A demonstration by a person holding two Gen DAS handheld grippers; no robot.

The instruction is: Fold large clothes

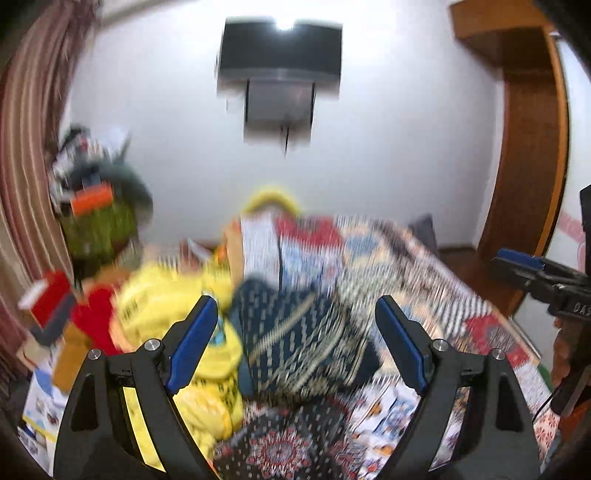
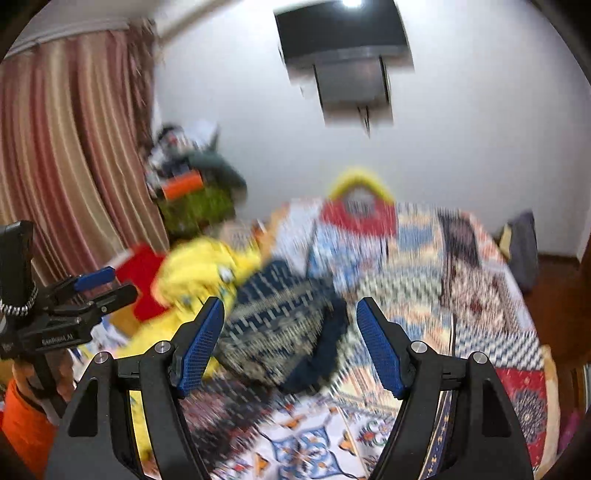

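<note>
Both claws stand spread apart and hold nothing: the left gripper (image 1: 295, 332) and the right gripper (image 2: 290, 332). One navy patterned garment (image 1: 303, 339) lies crumpled on the patchwork bedspread (image 1: 417, 258), with one yellow garment (image 1: 173, 299) touching it at nine o'clock. One wall television (image 2: 340, 33) hangs at twelve o'clock.

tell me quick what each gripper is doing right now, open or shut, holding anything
Left gripper: open, holding nothing.
Right gripper: open, holding nothing.

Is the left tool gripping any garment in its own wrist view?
No: the left tool is open with nothing between its blue pads, and the navy garment lies beyond them on the bed.
</note>
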